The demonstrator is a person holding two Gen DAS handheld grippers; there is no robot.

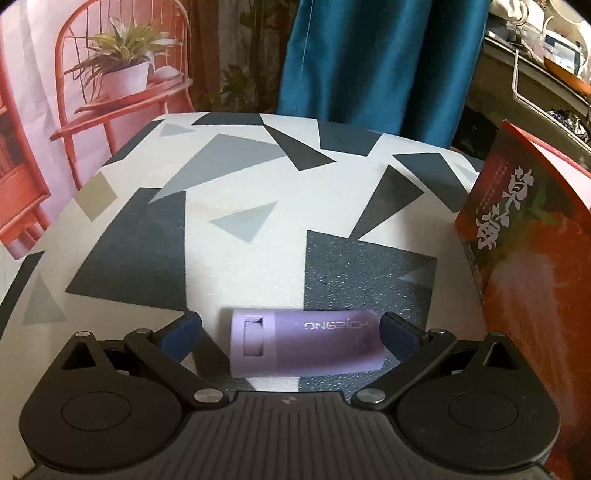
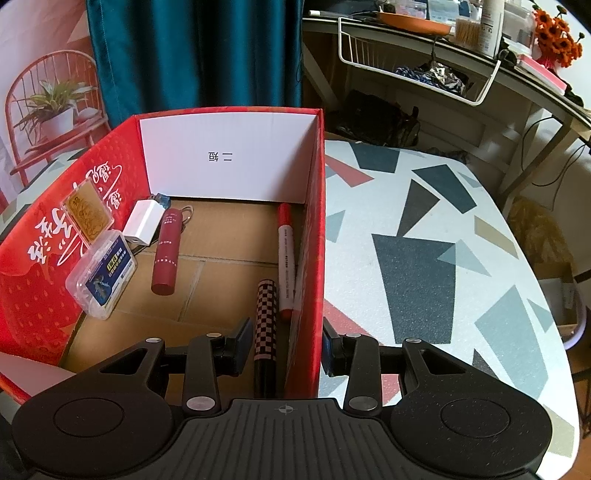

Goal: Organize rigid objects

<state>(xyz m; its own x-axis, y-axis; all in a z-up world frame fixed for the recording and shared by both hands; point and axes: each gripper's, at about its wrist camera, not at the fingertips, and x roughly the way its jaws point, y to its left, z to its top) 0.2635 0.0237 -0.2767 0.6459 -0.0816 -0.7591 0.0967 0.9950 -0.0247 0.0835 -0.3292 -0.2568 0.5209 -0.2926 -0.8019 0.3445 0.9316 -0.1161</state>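
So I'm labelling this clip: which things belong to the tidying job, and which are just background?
Job:
purple tube lying on the table between the left gripper jaws
red box
checkered pen, red marker, maroon tube, white charger, clear case inside it

Background:
blue curtain
wire basket
orange flowers

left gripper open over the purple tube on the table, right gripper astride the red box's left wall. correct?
Not quite. The right gripper is astride the right wall of the red box, not the left; the right wrist view shows one finger inside and one outside it. The rest holds: the left gripper stands open with the purple tube lying on the table between its fingers.
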